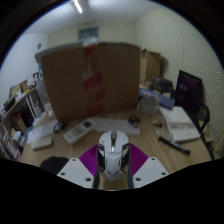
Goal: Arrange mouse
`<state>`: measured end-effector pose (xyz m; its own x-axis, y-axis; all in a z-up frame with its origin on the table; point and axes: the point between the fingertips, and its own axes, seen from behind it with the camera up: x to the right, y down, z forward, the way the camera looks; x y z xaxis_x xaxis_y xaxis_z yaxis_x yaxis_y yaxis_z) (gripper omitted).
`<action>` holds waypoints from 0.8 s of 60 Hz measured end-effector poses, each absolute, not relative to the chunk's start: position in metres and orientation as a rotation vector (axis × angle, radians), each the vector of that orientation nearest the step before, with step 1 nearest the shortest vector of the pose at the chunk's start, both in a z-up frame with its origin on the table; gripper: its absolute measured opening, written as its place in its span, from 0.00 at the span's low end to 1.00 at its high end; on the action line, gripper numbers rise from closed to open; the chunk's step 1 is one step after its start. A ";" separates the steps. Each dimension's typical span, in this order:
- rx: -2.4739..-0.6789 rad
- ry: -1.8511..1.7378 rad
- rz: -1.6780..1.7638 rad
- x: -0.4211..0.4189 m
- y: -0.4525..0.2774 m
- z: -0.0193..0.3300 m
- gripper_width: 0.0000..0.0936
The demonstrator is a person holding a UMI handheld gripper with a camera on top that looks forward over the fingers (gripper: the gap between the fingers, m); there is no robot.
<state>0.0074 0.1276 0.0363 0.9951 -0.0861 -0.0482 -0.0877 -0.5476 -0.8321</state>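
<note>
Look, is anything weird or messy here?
Yes. A big cardboard box stands upright on the desk, which looks odd among the clutter. Papers and a keyboard lie scattered around it. The mouse sits straight between the gripper fingers; nothing looks spilled or broken.

One mouse [112,152], one cardboard box [88,82], one monitor [189,92].

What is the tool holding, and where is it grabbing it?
The tool holds a white and grey mouse. Its two fingers press on the mouse's left and right sides, and the mouse's front points ahead.
</note>
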 end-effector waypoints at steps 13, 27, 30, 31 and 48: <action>-1.993 0.004 0.099 -0.081 0.080 0.148 0.40; -2.236 -0.086 0.160 -0.161 0.033 0.021 0.40; -2.267 -0.114 0.154 -0.165 0.027 0.001 0.40; -2.279 -0.124 0.145 -0.166 0.025 -0.005 0.40; -2.345 -0.197 0.184 -0.173 0.018 -0.013 0.80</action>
<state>-0.1734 0.0184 -0.0128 0.9777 0.1967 -0.0735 0.0871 -0.6983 -0.7105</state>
